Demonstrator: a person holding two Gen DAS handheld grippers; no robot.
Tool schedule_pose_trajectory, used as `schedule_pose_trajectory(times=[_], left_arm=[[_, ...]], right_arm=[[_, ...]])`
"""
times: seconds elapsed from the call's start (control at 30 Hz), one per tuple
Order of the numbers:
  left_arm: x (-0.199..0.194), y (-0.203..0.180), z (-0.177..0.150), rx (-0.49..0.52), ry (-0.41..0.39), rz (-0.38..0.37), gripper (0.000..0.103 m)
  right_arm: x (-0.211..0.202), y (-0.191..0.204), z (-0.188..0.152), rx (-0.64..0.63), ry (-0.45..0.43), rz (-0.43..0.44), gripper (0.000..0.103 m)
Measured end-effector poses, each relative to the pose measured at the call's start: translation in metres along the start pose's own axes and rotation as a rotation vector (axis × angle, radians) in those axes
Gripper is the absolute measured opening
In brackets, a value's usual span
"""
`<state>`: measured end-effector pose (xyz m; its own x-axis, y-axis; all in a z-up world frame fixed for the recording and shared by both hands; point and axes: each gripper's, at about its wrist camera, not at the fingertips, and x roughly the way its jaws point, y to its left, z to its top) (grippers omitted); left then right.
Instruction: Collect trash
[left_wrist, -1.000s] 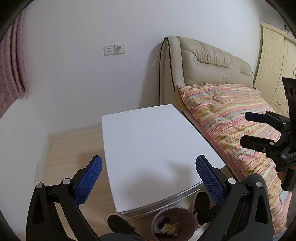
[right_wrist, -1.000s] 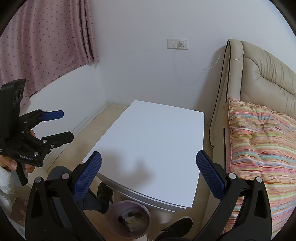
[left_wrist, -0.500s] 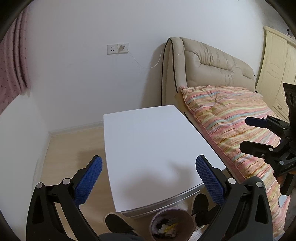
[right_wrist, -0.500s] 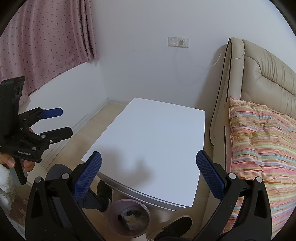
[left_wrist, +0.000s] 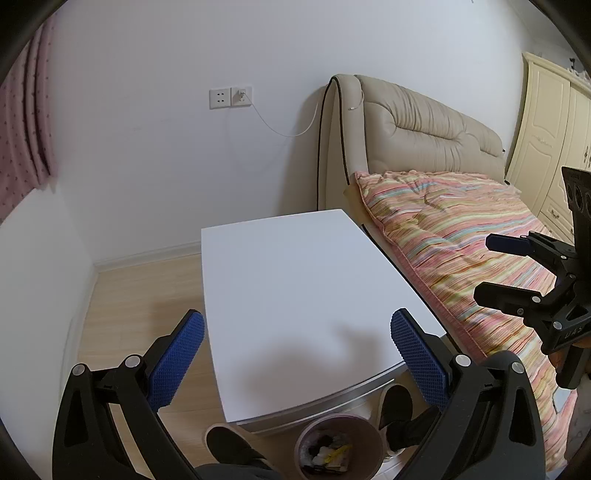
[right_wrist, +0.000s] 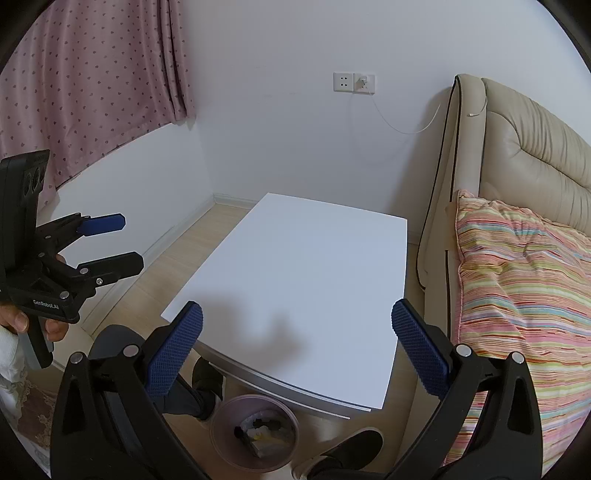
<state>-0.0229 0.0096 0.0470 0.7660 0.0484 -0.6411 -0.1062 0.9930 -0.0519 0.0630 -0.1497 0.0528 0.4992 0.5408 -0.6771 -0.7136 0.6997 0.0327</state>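
A round pinkish trash bin (left_wrist: 340, 446) with several scraps inside stands on the floor under the near edge of a white table (left_wrist: 295, 295); it also shows in the right wrist view (right_wrist: 255, 432). My left gripper (left_wrist: 295, 354) is open and empty, held above the table's near end. My right gripper (right_wrist: 295, 350) is open and empty too, above the same end. Each gripper shows in the other's view: the right one (left_wrist: 498, 269) at the right, the left one (right_wrist: 110, 243) at the left. No loose trash shows on the table top.
A bed with a striped quilt (left_wrist: 461, 240) and a beige headboard (left_wrist: 406, 122) stands right of the table. A wall socket with a cable (left_wrist: 231, 98) is behind. Pink curtain (right_wrist: 85, 85) at left, cream wardrobe (left_wrist: 554, 129) far right. The person's shoes (left_wrist: 395, 406) are by the bin.
Both grippers have risen and drawn back a little, so the table looks slightly smaller and lower in both views. Both stay open and empty.
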Motion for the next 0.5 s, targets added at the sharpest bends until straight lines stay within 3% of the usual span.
schedule_pose_trajectory(times=[0.5], left_arm=[[0.0015,-0.0025,0.0006,-0.001,0.008,-0.008,0.097]], right_arm=[[-0.0007,0.0004,-0.0018,0.000,0.003,-0.002,0.100]])
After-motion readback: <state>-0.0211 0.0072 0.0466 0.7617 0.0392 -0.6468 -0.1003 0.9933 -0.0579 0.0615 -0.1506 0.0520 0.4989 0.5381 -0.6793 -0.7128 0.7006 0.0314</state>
